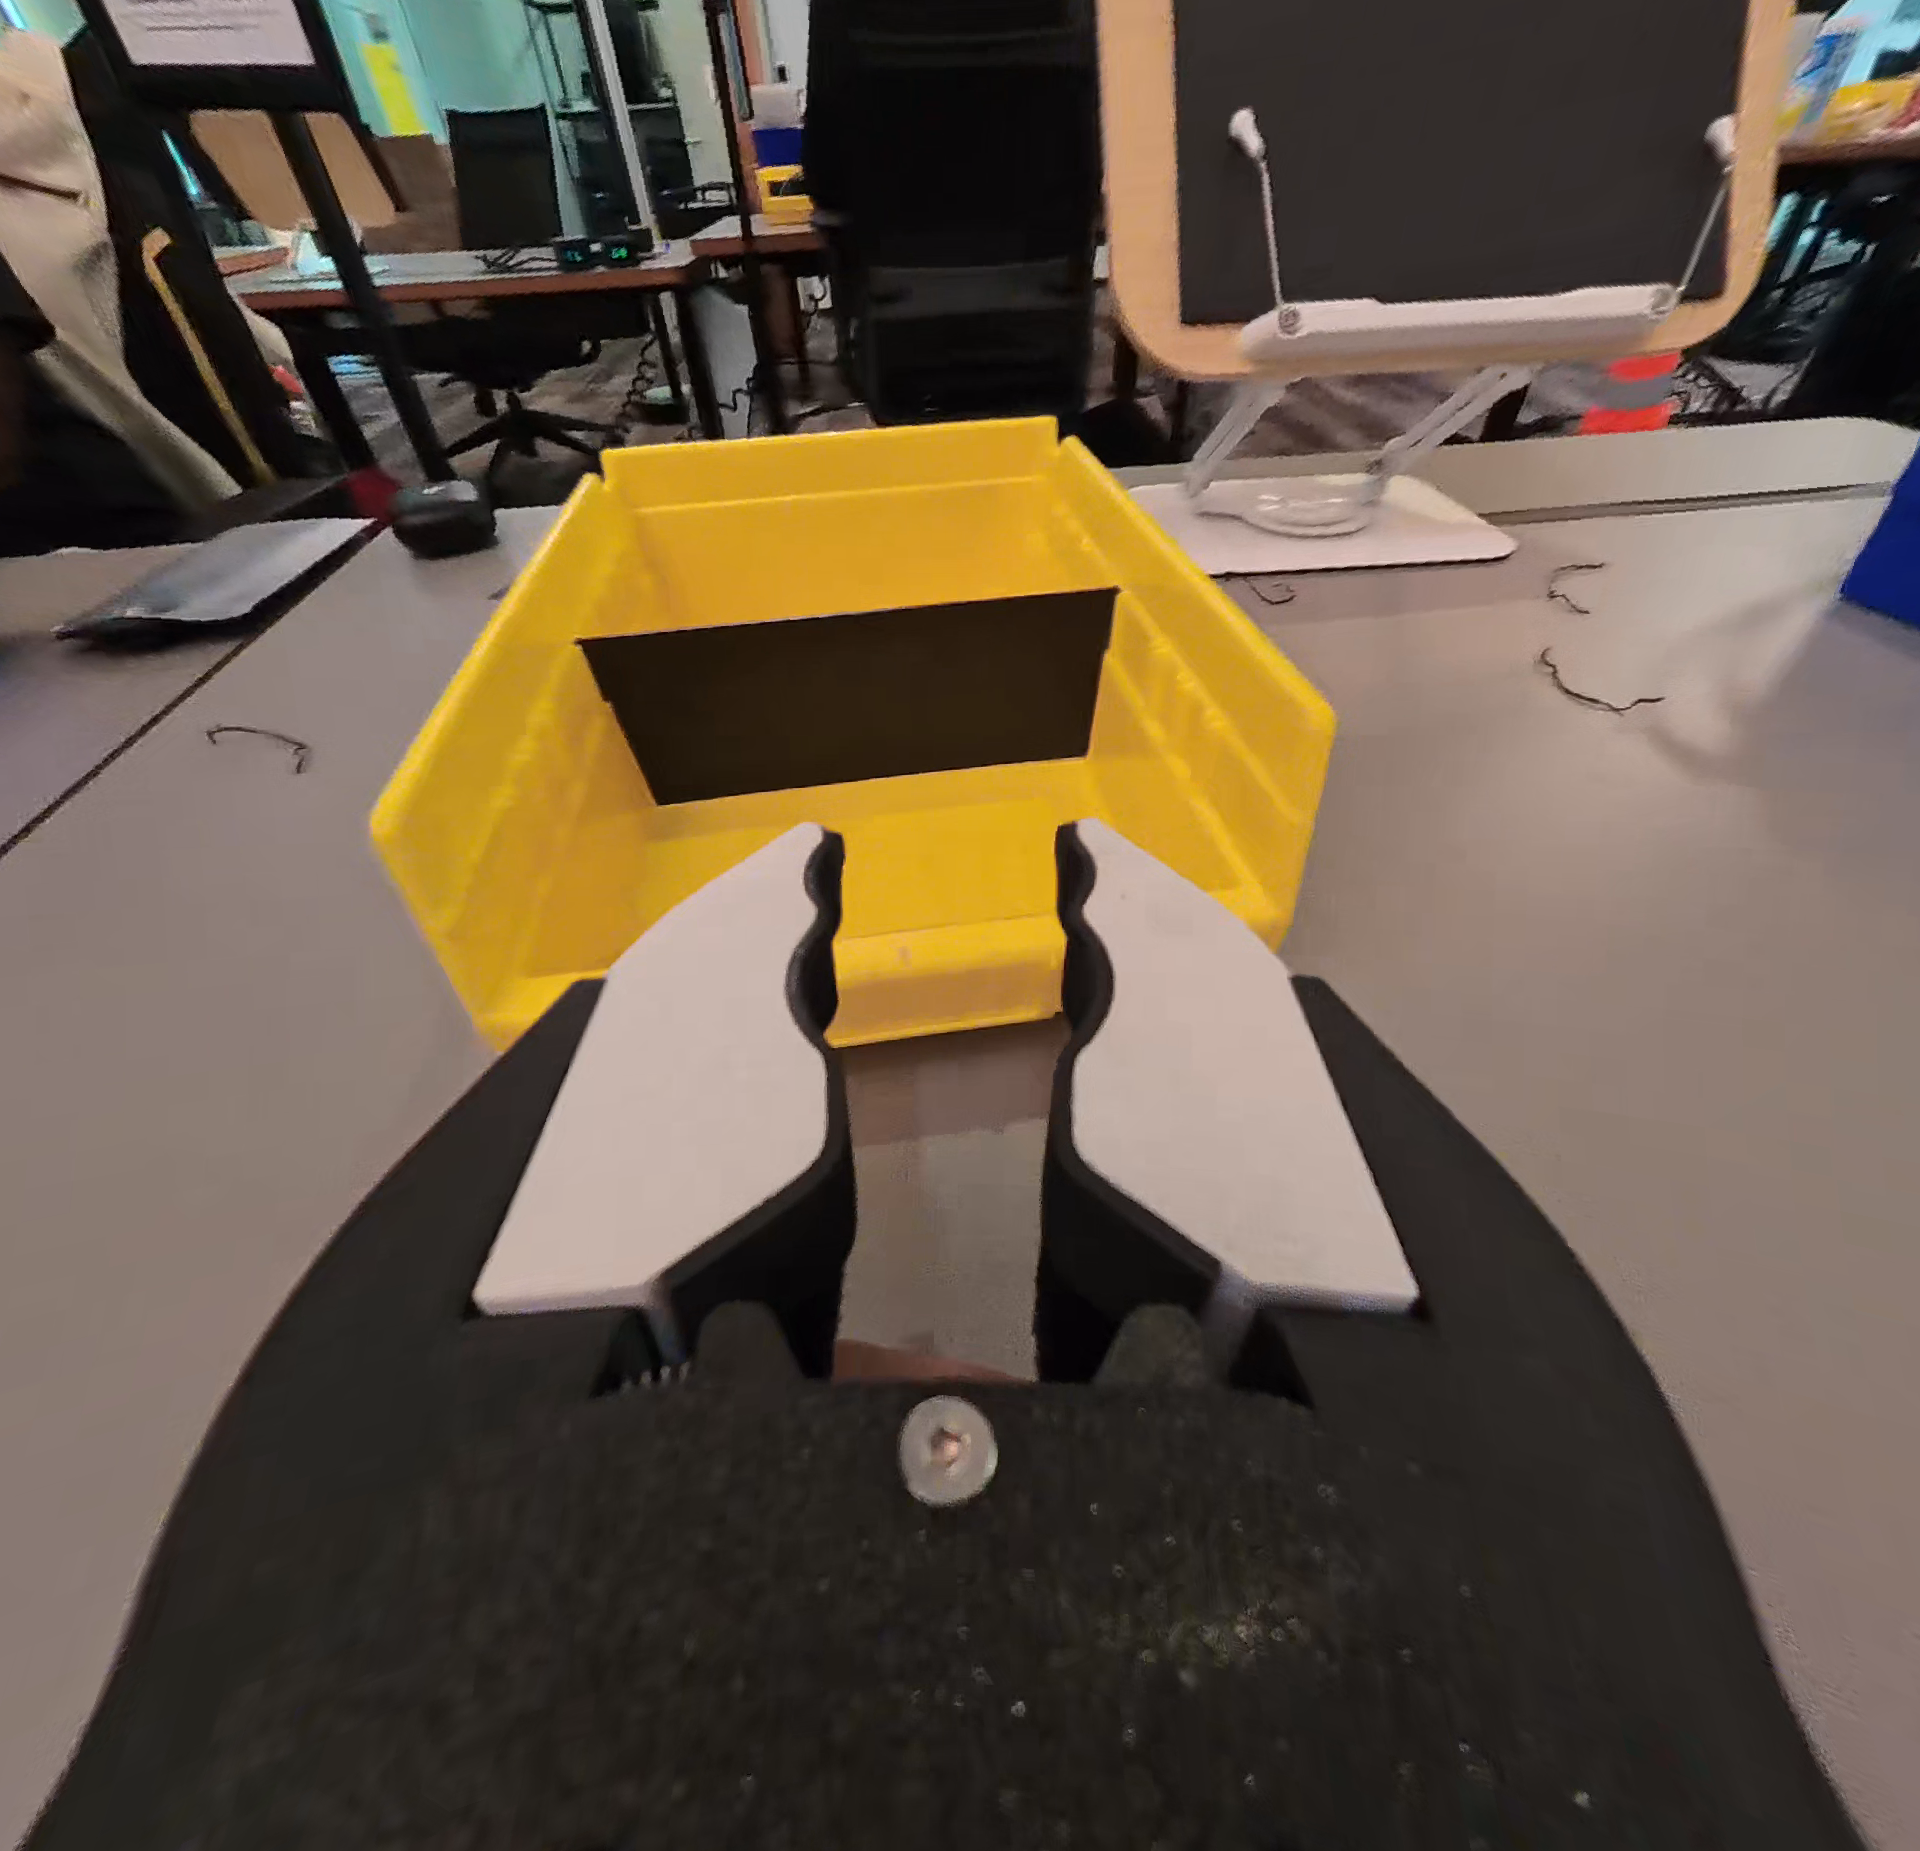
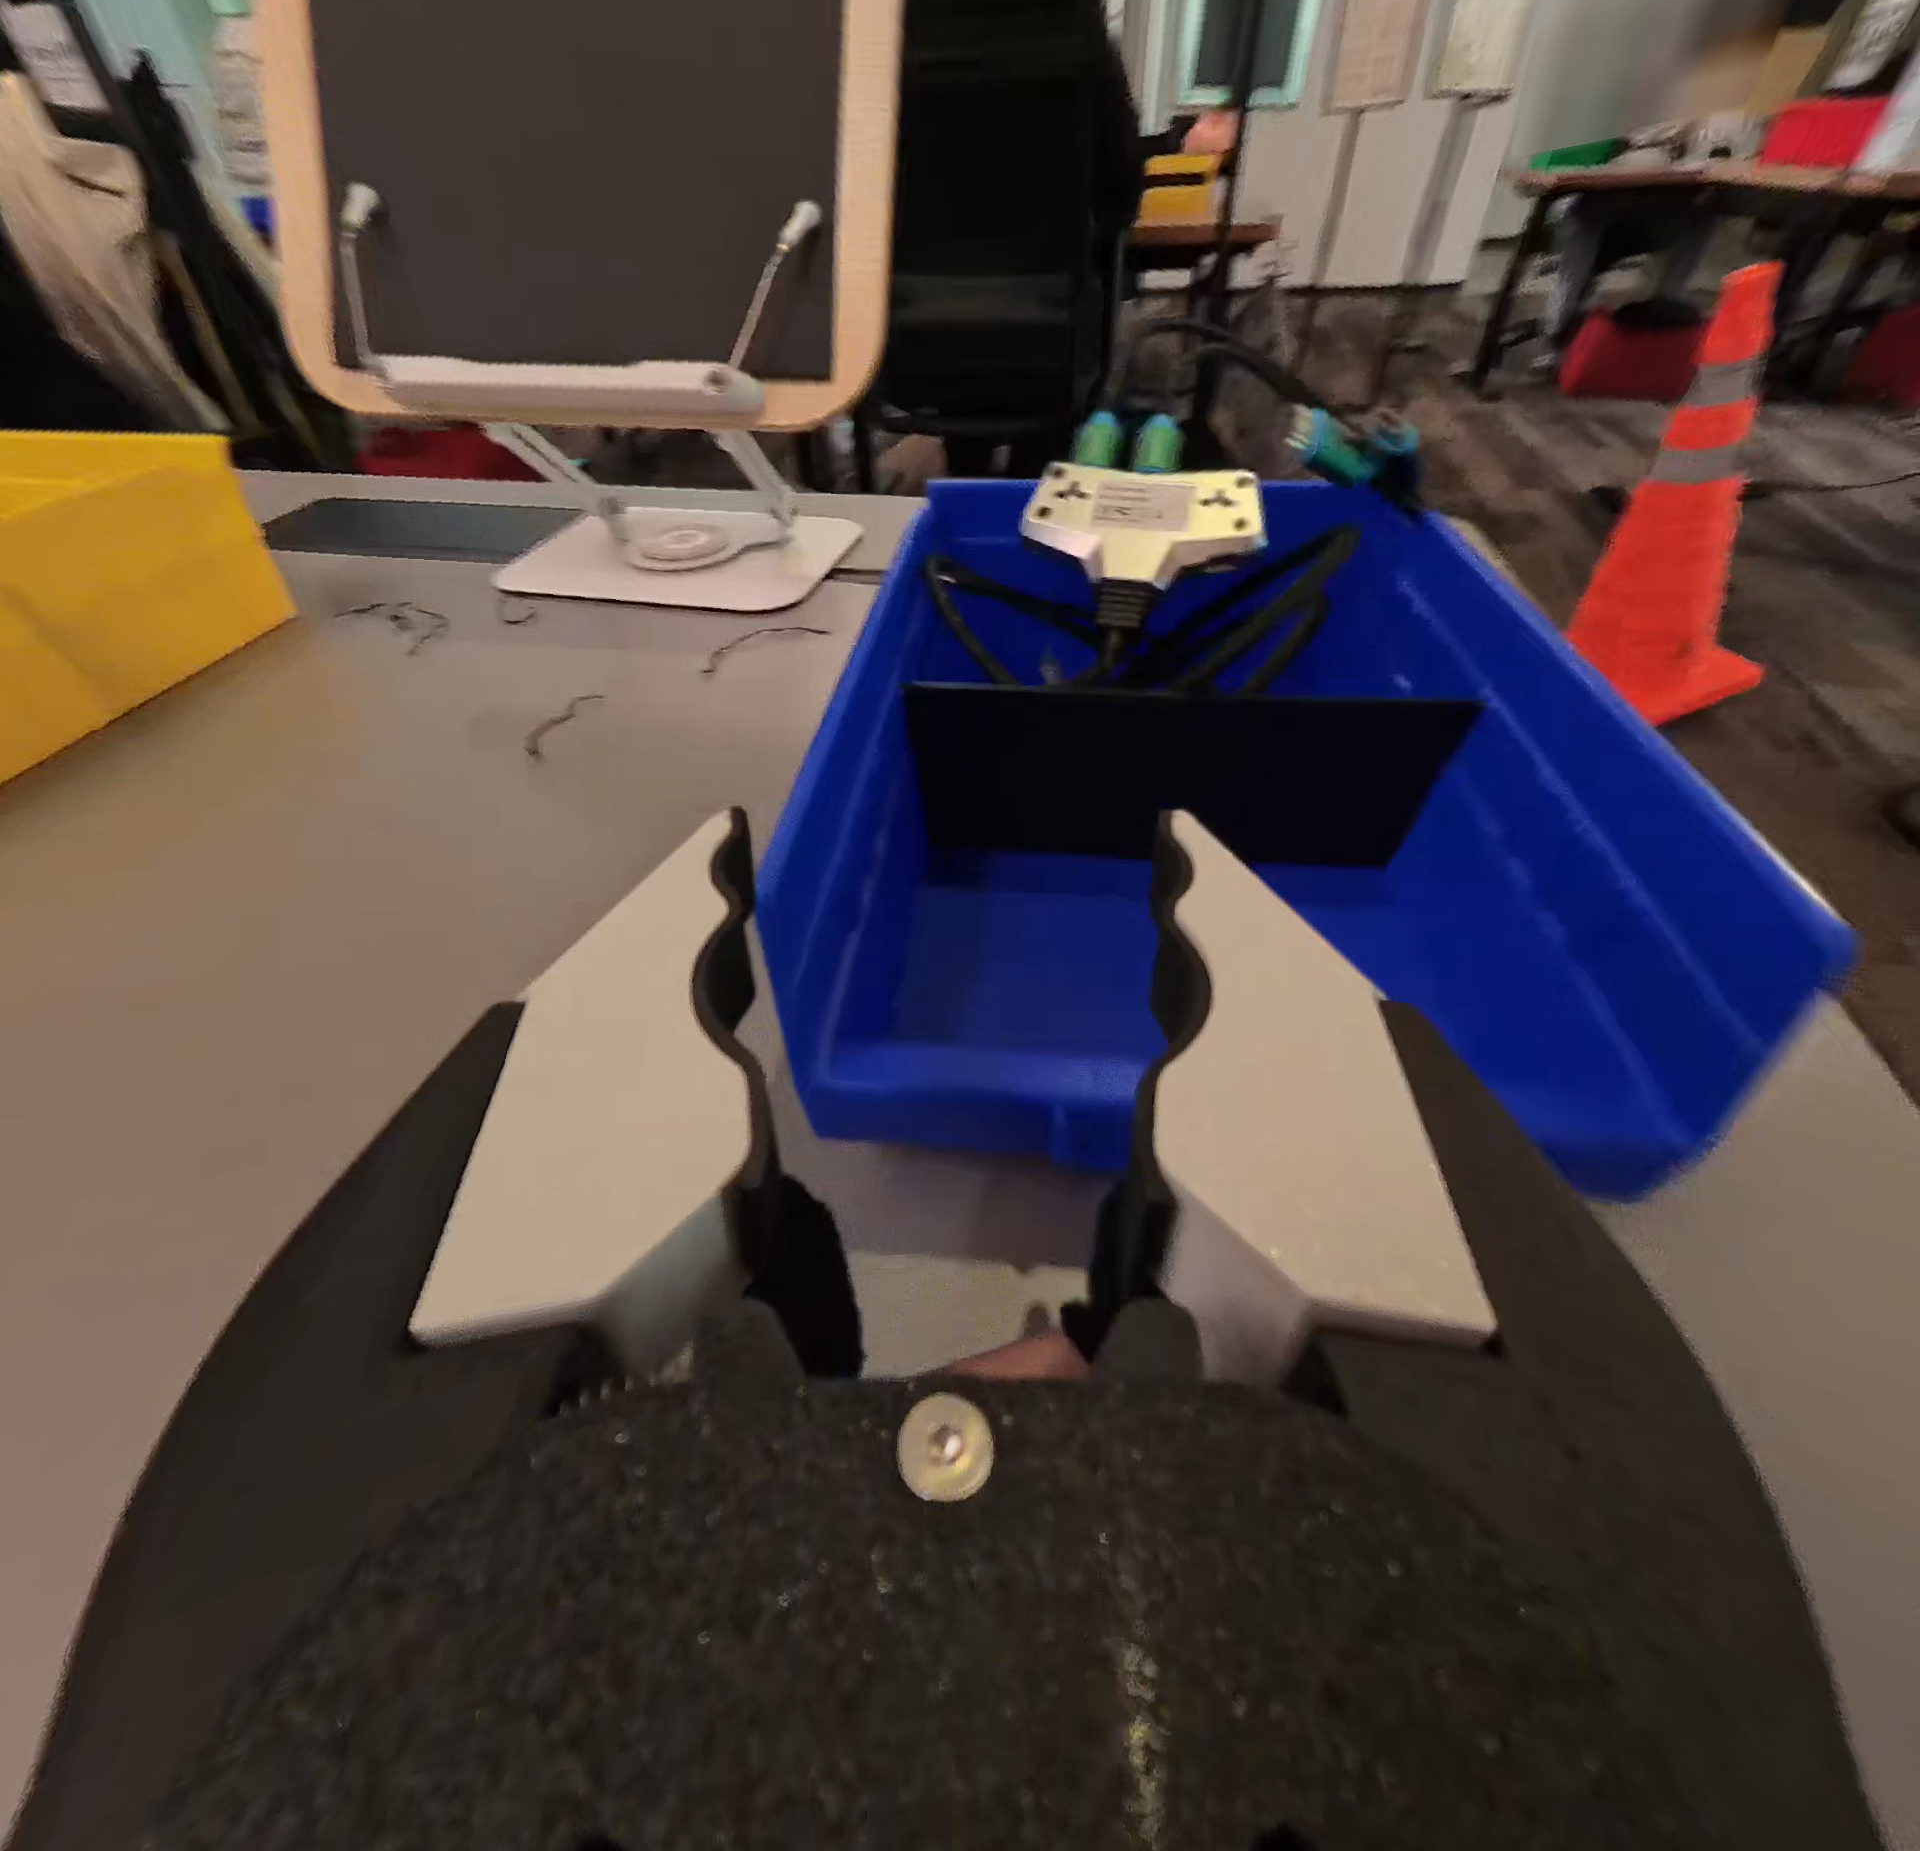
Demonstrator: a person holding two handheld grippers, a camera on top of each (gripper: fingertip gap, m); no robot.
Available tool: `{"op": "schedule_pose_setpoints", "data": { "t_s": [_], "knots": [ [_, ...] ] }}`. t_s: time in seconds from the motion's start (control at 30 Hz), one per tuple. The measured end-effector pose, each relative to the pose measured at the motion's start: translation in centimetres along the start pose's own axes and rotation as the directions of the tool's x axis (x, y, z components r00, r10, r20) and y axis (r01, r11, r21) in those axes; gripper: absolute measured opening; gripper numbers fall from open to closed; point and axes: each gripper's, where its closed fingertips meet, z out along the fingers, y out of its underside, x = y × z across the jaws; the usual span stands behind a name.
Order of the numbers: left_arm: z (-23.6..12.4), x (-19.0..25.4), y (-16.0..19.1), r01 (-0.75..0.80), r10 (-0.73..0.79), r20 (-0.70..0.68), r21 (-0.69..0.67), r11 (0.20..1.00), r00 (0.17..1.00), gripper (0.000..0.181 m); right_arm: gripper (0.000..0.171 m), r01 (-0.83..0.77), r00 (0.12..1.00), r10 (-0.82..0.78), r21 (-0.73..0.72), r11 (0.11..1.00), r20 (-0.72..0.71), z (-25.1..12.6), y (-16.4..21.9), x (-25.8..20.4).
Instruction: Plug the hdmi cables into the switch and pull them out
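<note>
In the right wrist view, a silver HDMI switch (image 2: 1143, 518) leans on the far rim of a blue bin (image 2: 1558, 918), behind a black divider (image 2: 1184, 773). Two green-blue plugs (image 2: 1127, 442) sit in its far side, and another plug (image 2: 1361, 451) hangs over the bin's back corner. Black cables (image 2: 1226, 638) coil in the far compartment. My right gripper (image 2: 951, 835) is open and empty over the bin's near compartment. In the left wrist view, my left gripper (image 1: 951, 845) is open and empty just in front of a yellow bin (image 1: 499, 814) with a black divider (image 1: 852, 700).
A tablet-like board on a white stand (image 1: 1455, 139) sits at the table's far edge; it also shows in the right wrist view (image 2: 582, 170). The yellow bin's corner (image 2: 114, 575) lies left of the blue bin. An orange cone (image 2: 1694, 513) stands on the floor. Small wire scraps (image 2: 561, 721) dot the grey table (image 1: 1610, 970). The grippers' ends are close to 55 centimetres from one another. My right gripper's tips are some 25 centimetres from the silver HDMI switch (image 2: 1143, 518).
</note>
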Motion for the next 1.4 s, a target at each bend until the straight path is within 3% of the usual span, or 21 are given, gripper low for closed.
{"op": "schedule_pose_setpoints", "data": {
  "t_s": [0.1,0.3,0.43,0.7,0.97,1.2,1.33,1.4],
  "knots": [
    [0.2,-0.6,0.2,-0.008,0.008,0.03,-0.011,1.0,1.0,0.039,0.065,0.023,0.992,-0.022,0.012,1.0,-0.125,-1.2,1.6,2.0],
    [0.7,-0.2,0.8,0.067,-0.069,-0.021,-0.063,0.996,0.997,0.041,0.065,0.017,0.989,-0.026,-0.062,0.998,-0.142,-0.5,3.2,3.6],
    [1.0,-1.1,2.0,0.001,0.001,0.013,-0.105,0.994,1.0,0.064,0.064,-0.033,0.99,0.026,-0.045,0.998,-0.141,0.0,3.0,3.7],
    [0.9,-0.7,2.8,-0.027,0.028,0.002,-0.126,0.992,1.0,0.071,0.065,-0.038,0.987,0.032,-0.034,0.999,-0.16,1.0,2.9,4.2],
    [-0.8,-1.2,2.6,0.013,-0.012,0.004,-0.094,0.996,1.0,0.061,0.065,-0.084,0.984,0.083,-0.002,0.996,-0.159,2.1,2.5,4.1],
    [-1.9,-0.7,2.0,0.054,-0.057,-0.042,-0.065,0.996,0.997,0.053,0.06,-0.081,0.997,0.081,-0.048,0.996,-0.008,3.1,2.4,0.5],
    [-1.5,0.5,2.5,0.077,-0.087,-0.098,-0.094,0.993,0.991,0.056,0.06,-0.045,0.992,0.038,0.059,0.997,0.124,2.3,-0.1,-2.9],
    [-1.2,1.4,2.6,0.08,-0.093,-0.134,-0.105,0.991,0.987,0.061,0.06,0.014,0.993,-0.02,0.052,0.999,0.12,2.1,0.0,-3.8]
  ]
}}
